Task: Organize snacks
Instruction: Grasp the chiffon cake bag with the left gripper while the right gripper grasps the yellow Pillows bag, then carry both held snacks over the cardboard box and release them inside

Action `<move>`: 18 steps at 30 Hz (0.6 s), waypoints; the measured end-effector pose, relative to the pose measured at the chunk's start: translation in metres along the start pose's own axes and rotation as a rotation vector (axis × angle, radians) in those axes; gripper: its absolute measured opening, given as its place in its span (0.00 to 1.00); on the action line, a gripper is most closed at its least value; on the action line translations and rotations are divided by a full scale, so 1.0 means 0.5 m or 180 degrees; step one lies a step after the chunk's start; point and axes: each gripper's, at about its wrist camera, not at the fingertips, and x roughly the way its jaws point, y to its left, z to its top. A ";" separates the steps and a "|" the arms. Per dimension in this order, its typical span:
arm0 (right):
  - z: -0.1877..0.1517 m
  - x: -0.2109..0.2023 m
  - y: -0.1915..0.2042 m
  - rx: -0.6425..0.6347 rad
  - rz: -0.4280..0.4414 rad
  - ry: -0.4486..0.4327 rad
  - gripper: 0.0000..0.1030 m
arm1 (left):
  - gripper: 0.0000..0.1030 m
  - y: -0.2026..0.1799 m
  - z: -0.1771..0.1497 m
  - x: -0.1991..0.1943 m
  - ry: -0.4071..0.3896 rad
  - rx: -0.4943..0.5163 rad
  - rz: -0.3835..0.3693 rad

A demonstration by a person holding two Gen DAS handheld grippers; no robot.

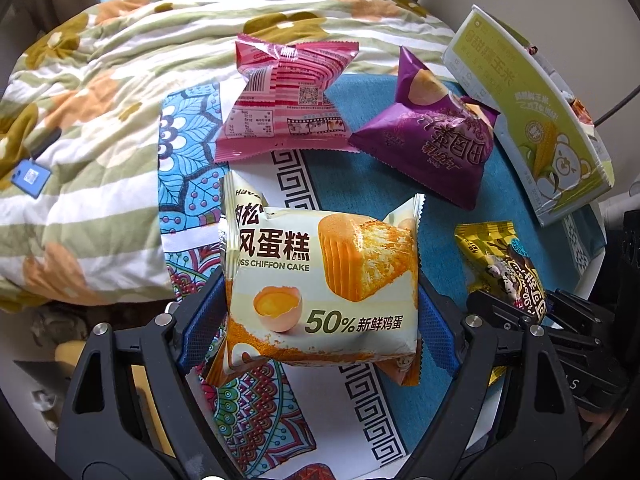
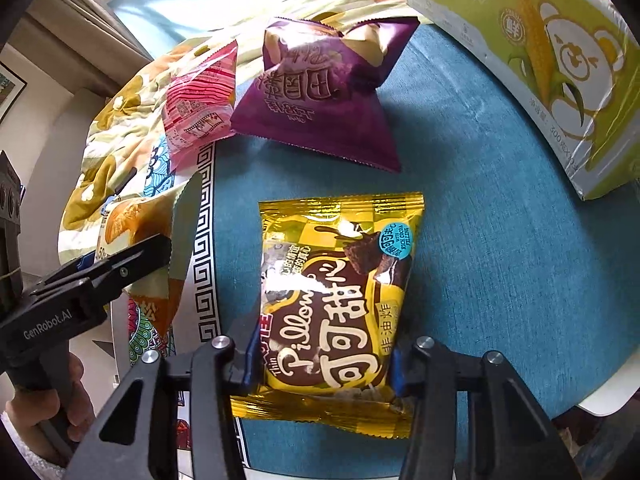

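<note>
My left gripper (image 1: 320,320) is shut on a cream chiffon cake packet (image 1: 320,264), its blue pads pressing both sides, and holds it above the patterned cloth. In the right wrist view my right gripper (image 2: 324,368) is shut on the lower part of a yellow cocoa pillow snack packet (image 2: 336,280), which lies on the blue tablecloth (image 2: 480,240). Further back, a pink packet (image 1: 284,100) and a purple packet (image 1: 428,136) lie side by side. A green and white corn box (image 1: 536,112) stands at the right.
A flowered quilt (image 1: 80,120) covers the bed behind and to the left of the table. A patterned mandala cloth (image 1: 188,184) borders the blue one. A person's hand (image 2: 76,400) grips the left tool's handle at the lower left. The table's white edge (image 2: 608,400) shows at the right.
</note>
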 end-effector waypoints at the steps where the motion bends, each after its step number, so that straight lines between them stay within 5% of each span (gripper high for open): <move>1: 0.002 -0.008 0.004 -0.0027 -0.0001 -0.0031 0.43 | 0.82 -0.005 0.001 -0.012 -0.0032 0.0003 -0.0010; 18: 0.036 -0.272 0.002 -0.0409 -0.0035 -0.0942 0.43 | 0.82 -0.169 0.042 -0.227 -0.0666 0.0272 -0.0113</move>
